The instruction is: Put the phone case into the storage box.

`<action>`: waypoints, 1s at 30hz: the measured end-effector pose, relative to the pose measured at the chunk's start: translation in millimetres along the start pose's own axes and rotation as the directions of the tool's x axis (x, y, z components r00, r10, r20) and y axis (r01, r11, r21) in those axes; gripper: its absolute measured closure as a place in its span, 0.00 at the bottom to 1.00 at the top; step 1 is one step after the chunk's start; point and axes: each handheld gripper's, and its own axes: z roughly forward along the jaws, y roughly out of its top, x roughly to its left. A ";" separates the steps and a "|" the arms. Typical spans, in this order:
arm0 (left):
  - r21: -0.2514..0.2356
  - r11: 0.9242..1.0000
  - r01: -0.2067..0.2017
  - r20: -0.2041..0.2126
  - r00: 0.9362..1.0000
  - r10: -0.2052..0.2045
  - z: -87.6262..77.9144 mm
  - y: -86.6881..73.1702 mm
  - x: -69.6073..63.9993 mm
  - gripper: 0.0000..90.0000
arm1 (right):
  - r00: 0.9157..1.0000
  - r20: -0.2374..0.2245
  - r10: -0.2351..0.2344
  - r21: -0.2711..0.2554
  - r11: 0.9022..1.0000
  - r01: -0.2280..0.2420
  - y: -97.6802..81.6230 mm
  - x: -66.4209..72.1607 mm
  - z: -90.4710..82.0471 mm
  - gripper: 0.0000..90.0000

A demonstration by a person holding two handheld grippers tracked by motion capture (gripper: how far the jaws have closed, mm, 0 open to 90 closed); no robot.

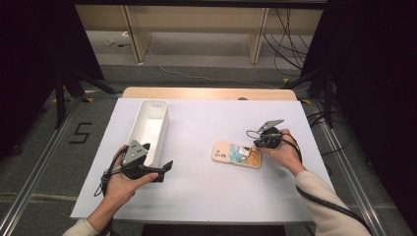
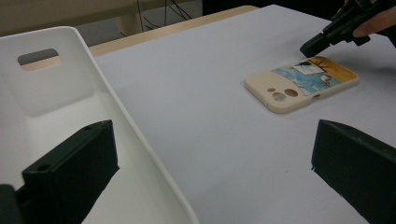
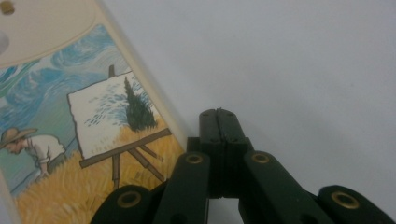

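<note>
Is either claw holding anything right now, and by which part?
Nothing is held. The right claw is shut, empty, beside the phone case; the left claw is open by the white bin.

A lab recording room: black curtains [image 1: 29, 59], tripod legs [image 1: 61, 98], loose cables [image 1: 290, 39], floor rails [image 1: 34, 172] around a white counter [image 1: 206, 191].

A white counter [image 1: 206, 196] with a pale wooden far edge stands on a grey floor [image 1: 29, 162] marked with a black figure five [image 1: 80, 132]. Behind it, light wooden furniture legs [image 1: 255, 42] rise among loose black cables [image 1: 290, 39]. Dark curtains [image 1: 29, 59] close off both sides.
</note>
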 end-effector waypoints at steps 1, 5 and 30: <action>0.000 1.000 -0.001 0.001 1.000 0.001 0.2 -0.1 0.1 0.00 | 1.000 -0.001 -0.007 0.004 1.000 0.007 -1.0 1.9 -1.3 1.00; 0.001 1.000 -0.001 0.001 1.000 0.001 0.4 -0.2 -0.2 0.00 | 0.998 -0.024 -0.056 0.024 0.998 0.057 -6.0 14.2 -8.9 1.00; -0.001 1.000 -0.004 0.001 1.000 0.004 -0.1 0.2 -0.7 0.00 | 0.989 -0.121 -0.090 0.128 0.986 0.105 -28.6 68.4 -39.6 1.00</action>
